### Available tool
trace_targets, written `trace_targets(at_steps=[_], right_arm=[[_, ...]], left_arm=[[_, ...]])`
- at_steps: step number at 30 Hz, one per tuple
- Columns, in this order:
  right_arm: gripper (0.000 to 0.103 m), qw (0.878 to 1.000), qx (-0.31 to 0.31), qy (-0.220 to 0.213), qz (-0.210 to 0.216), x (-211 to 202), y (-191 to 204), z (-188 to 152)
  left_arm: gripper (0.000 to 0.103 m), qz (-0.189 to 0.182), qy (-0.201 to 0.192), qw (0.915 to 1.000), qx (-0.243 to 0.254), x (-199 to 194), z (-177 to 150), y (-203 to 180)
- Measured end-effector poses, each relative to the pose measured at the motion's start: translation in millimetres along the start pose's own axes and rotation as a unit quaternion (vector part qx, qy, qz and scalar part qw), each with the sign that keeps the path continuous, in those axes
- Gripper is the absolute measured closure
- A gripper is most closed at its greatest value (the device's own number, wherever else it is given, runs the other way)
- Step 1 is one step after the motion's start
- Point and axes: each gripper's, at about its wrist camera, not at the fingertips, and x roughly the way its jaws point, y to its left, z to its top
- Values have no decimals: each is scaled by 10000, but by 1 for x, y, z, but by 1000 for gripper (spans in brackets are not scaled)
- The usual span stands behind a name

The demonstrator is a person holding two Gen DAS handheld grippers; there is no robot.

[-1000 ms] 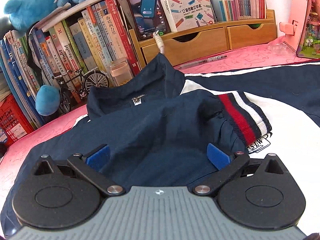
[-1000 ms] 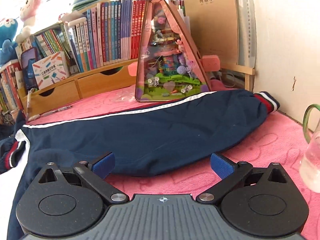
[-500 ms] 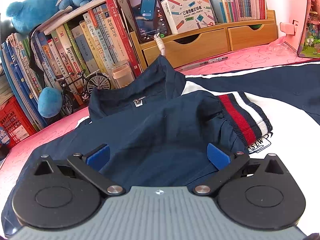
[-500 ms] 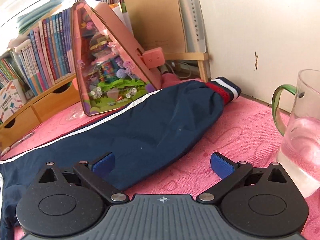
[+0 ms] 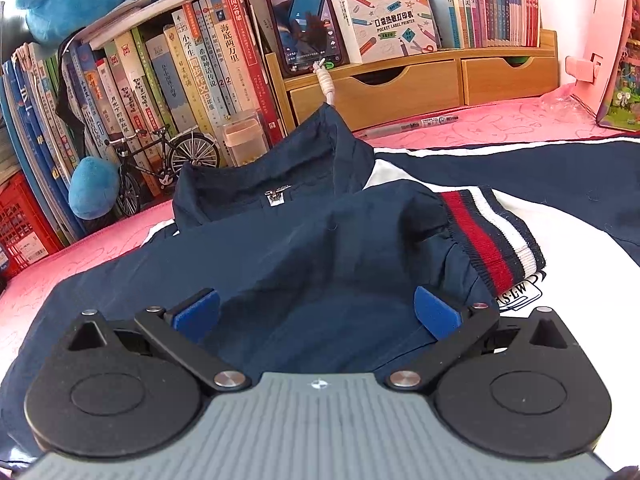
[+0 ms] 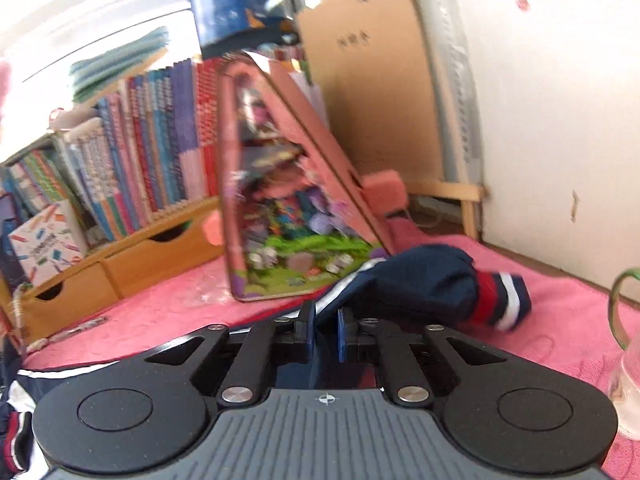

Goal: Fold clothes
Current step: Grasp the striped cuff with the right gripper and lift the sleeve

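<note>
Right gripper (image 6: pixel 325 334) clamping tight on the navy sleeve (image 6: pixel 416 286), blue pads pinching a ridge of fabric just behind the striped cuff (image 6: pixel 502 300). Lifting that sleeve end off the pink cloth (image 6: pixel 560 308), cuff dangling on the far side of the pads. Blurring heavily in the right wrist view, so judging the hand to be mid-swing.

Left gripper (image 5: pixel 316 314) gaping wide, gripping nothing, hovering low over the jacket (image 5: pixel 280 264) spread on the pink cloth. Other sleeve lying folded across the jacket's chest, its red-and-white cuff (image 5: pixel 492 240) resting near the white panel, collar and zip pull (image 5: pixel 275 197) beyond it toward the books.

Risks, judging from here: pinching only a thin ridge, so fabric possibly slipping out during a fast swing. Standing near the lifted cuff, on the side away from the jacket's body: the glass mug (image 6: pixel 624 344), apparently holding water, so a trailing cuff or a wide arc possibly catching the handle and tipping it. Crowding the sleeve on the bookshelf side, the pink triangular display box (image 6: pixel 288 216), also within snagging reach.
</note>
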Motion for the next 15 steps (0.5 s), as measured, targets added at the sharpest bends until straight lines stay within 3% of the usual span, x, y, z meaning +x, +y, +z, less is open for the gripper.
trace_targets(at_steps=[3, 7, 10, 12, 13, 15], right_arm=[[91, 9977, -249, -153, 618, -16, 40, 10], [92, 9851, -895, -252, 1446, -32, 105, 11], [92, 9696, -1342, -68, 2044, -42, 147, -1], [89, 9650, -1493, 62, 2154, -46, 161, -14], [84, 9646, -1547, 115, 2132, -47, 164, -21], [58, 9685, -1600, 248, 1892, -47, 158, -33]], left_arm=[[0, -174, 95, 9995, -257, 3, 0, 8], [0, -249, 144, 9988, -392, 4, 0, 11], [0, -194, 126, 9991, -345, 3, 0, 9], [0, -173, 120, 9992, -330, 3, 1, 8], [0, -178, 124, 9992, -340, 3, 1, 8], [0, -182, 129, 9991, -352, 3, 1, 8]])
